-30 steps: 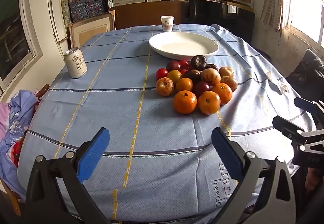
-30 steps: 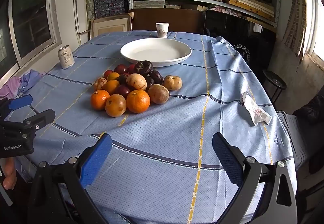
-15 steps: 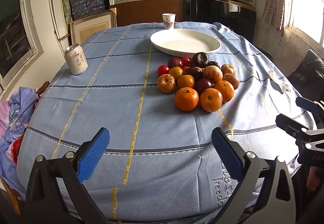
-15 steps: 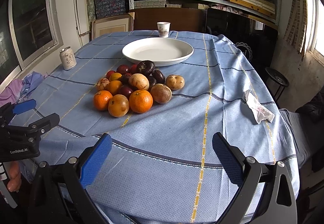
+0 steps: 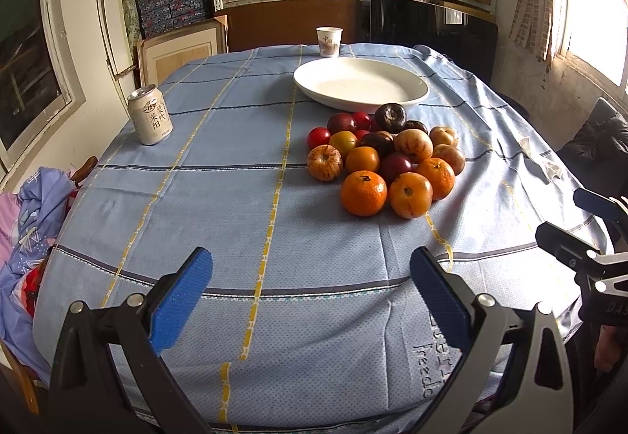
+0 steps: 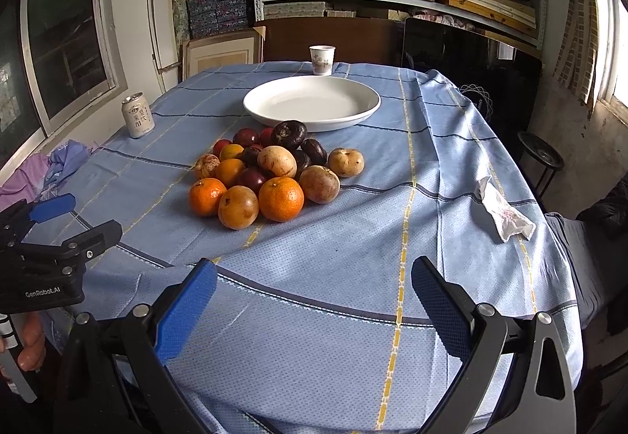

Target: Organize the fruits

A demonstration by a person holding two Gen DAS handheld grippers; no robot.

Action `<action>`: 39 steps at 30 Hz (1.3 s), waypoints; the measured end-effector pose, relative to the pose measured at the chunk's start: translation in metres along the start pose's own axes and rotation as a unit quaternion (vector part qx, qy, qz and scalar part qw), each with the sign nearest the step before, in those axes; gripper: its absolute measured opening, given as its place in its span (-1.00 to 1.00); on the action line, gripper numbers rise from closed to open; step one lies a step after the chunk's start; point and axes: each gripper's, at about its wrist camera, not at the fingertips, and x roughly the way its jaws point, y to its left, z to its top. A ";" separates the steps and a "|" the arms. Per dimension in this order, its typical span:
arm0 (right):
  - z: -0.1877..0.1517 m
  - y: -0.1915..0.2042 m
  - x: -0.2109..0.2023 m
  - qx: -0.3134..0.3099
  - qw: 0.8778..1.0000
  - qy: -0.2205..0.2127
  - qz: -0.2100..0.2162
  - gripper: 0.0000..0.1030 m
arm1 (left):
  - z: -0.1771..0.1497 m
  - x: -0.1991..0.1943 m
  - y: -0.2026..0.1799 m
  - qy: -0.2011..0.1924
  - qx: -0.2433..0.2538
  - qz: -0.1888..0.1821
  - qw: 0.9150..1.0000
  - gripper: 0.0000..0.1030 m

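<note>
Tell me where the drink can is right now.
The drink can stands upright near the table's left edge in both views, well left of the fruit pile and the white plate, with bare tablecloth around it.

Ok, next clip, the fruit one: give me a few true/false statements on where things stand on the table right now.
1. The white plate holds no fruit. True.
2. The fruit pile lies on the tablecloth in front of the plate. True.
3. The left gripper is shut on an orange. False: its jaws are wide open and hold nothing.
4. The drink can lies tipped over. False: it stands upright.
5. A paper cup stands beyond the plate. True.
6. The right gripper touches the fruit. False: it is short of the pile, jaws open.
</note>
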 end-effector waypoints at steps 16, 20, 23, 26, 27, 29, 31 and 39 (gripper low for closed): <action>0.001 0.003 -0.001 -0.004 1.000 -0.001 0.003 0.93 | -0.001 -0.001 -0.001 0.001 0.000 0.000 1.000 0.92; 0.001 0.004 -0.002 -0.005 1.000 -0.004 0.003 0.93 | 0.000 0.000 -0.001 0.002 0.000 0.000 1.000 0.92; 0.001 0.004 -0.002 -0.005 1.000 -0.004 0.004 0.93 | 0.000 0.000 -0.001 0.002 0.000 0.000 1.000 0.92; 0.002 0.004 -0.002 -0.005 1.000 -0.004 0.007 0.93 | -0.001 0.001 -0.002 0.004 -0.001 0.000 1.000 0.92; 0.002 0.004 -0.002 -0.005 1.000 -0.004 0.007 0.93 | -0.001 0.001 -0.002 0.004 0.000 0.000 1.000 0.92; 0.002 0.005 -0.002 -0.006 1.000 -0.003 0.010 0.93 | 0.000 0.002 -0.002 0.005 0.000 0.000 1.000 0.92; 0.002 0.006 -0.002 -0.007 1.000 -0.003 0.011 0.93 | 0.000 0.002 -0.002 0.004 0.000 0.000 1.000 0.92; 0.002 0.006 -0.002 -0.008 1.000 -0.003 0.013 0.93 | -0.001 0.006 0.001 0.006 -0.004 0.002 1.000 0.92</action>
